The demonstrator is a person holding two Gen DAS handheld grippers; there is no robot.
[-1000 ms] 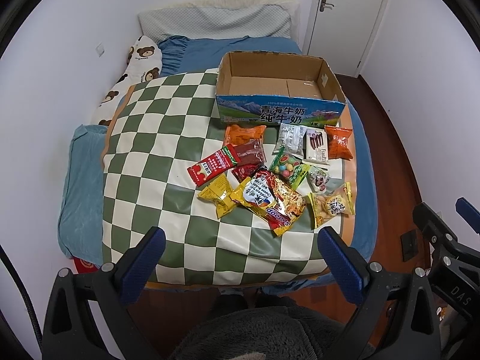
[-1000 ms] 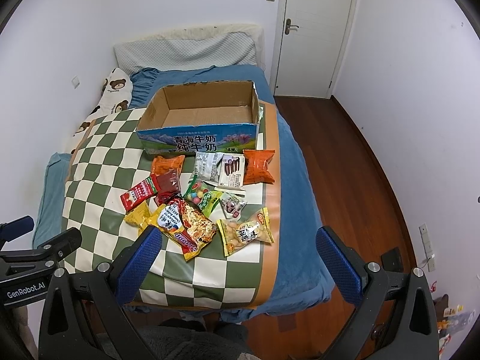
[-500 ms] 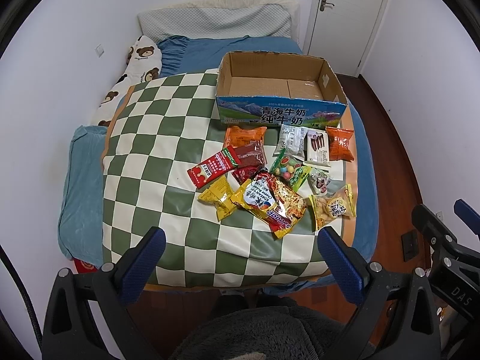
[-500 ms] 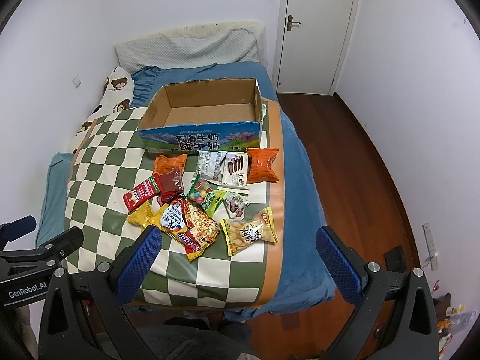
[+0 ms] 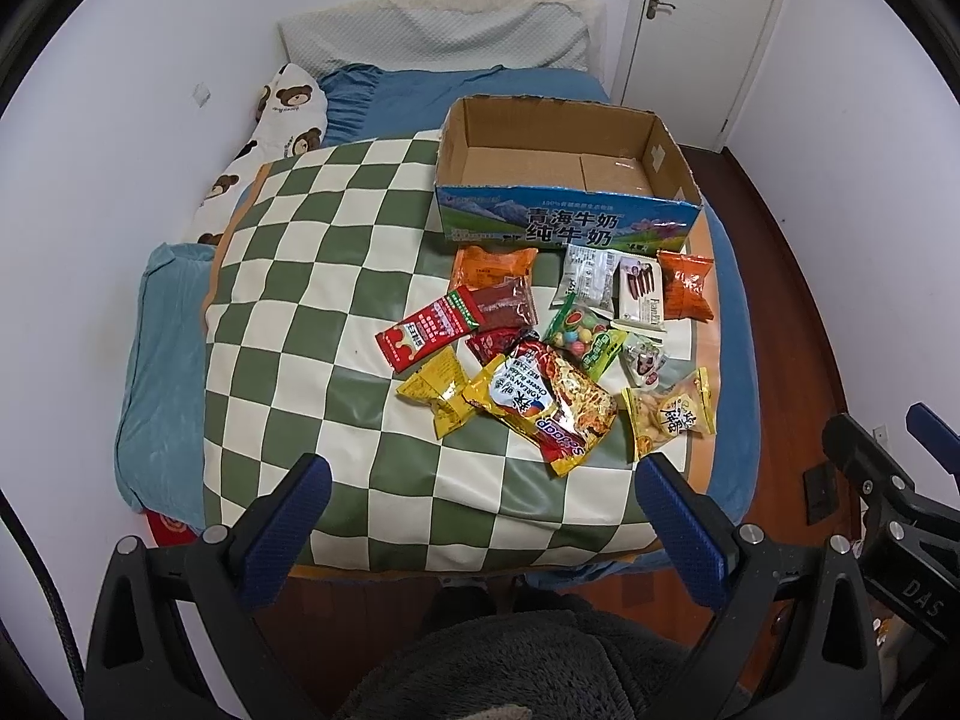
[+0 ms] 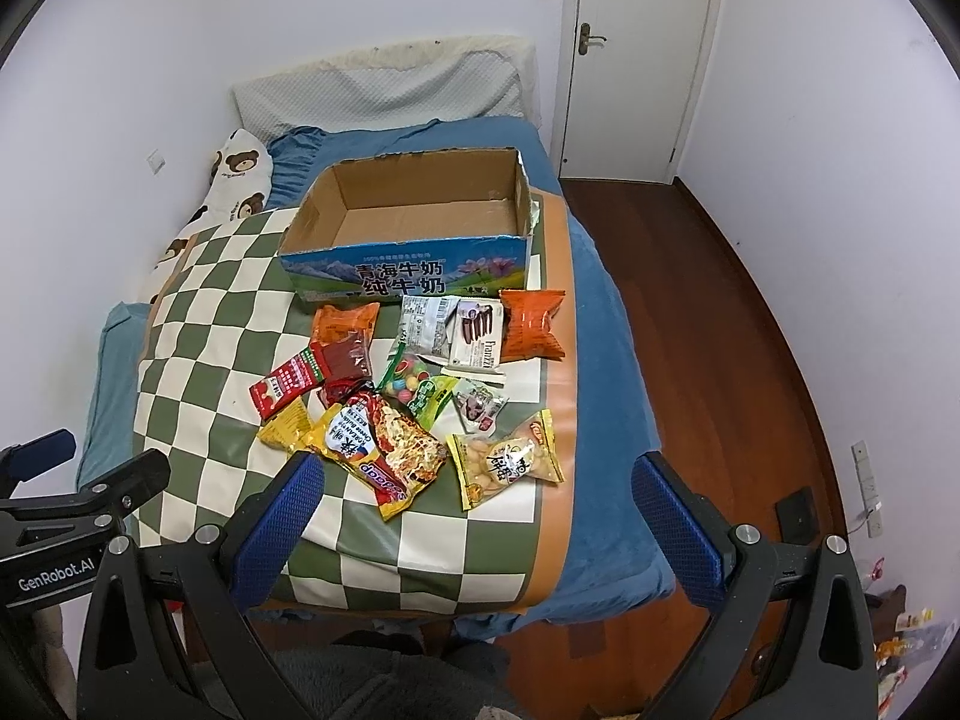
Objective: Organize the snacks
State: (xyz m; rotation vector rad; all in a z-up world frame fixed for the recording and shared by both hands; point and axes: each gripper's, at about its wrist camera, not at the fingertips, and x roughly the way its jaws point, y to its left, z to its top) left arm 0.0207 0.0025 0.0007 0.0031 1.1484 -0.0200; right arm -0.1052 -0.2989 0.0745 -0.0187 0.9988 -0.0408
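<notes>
left gripper (image 5: 480, 516) fingers spread wide, empty, low at bed foot | snack pile (image 5: 558, 354) ahead and to its right on checkered mat, noodle pack (image 6: 384, 450) long axis diagonal | empty carton (image 6: 414, 228) behind pile | right gripper (image 6: 474, 516) fingers wide apart, empty, nearer pile

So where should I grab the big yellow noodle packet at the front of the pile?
A judgement: take the noodle packet by its near crimped end, coming from above with the right gripper. That flat end lies free on the checkered mat, while the far end sits among other snacks.
</notes>
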